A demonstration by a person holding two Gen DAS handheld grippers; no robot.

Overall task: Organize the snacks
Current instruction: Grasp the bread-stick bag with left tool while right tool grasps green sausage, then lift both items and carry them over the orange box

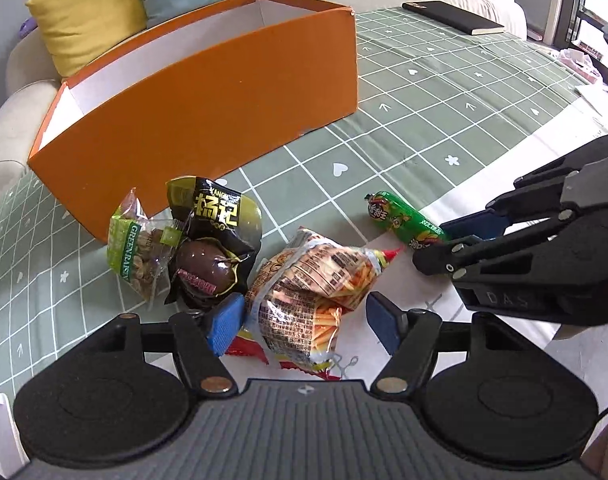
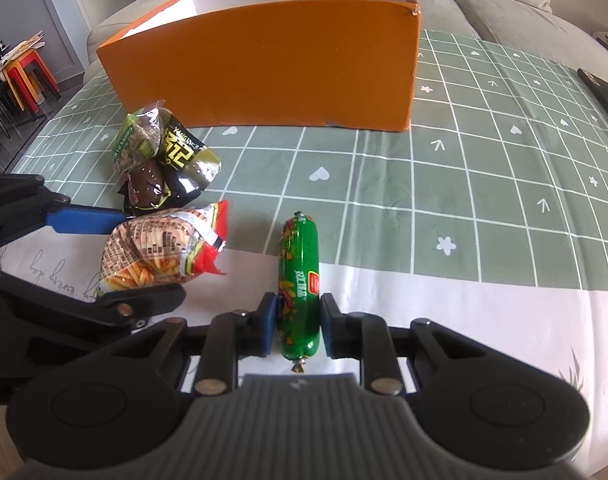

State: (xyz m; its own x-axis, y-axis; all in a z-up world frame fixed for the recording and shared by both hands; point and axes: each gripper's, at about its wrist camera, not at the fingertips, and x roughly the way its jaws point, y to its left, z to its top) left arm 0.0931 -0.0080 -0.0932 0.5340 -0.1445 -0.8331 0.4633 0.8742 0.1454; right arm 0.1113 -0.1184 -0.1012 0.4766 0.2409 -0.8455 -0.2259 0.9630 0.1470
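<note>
The right gripper (image 2: pixel 295 326) has its blue pads clamped on the green plastic-wrapped sausage stick (image 2: pixel 298 280), gripping the near half of it. The left gripper (image 1: pixel 304 320) stands with its jaws wide apart around the crinkly clear-and-red bag of fry-shaped crisps (image 1: pixel 304 280); the left pad sits right by the bag, but the right pad is clear of it, so nothing is gripped.

The sausage lies flat on the white strip of the green checked tablecloth (image 2: pixel 464 184), in front of the tall orange cardboard box (image 2: pixel 271 68). Its long axis runs straight away from the right gripper toward the box's front wall, far tip on the green checks, crimped near tip poking out behind the pads. Its wrapper carries a small red label and yellow characters, too small to read here.

The crisp bag sits to the left of the sausage, also short of the box, printed side up with dense small text that cannot be made out. Closer to the box's left front corner is a huddle of three packs touching each other: a clear green-trimmed bag of nuts (image 1: pixel 137 248) marked "GREEN RAISIN", a black and olive foil packet (image 1: pixel 219 208) with bold yellow characters, and a dark brown egg-shaped pack (image 1: pixel 207 268). The box stands upright with its open top showing white inner walls.
</note>
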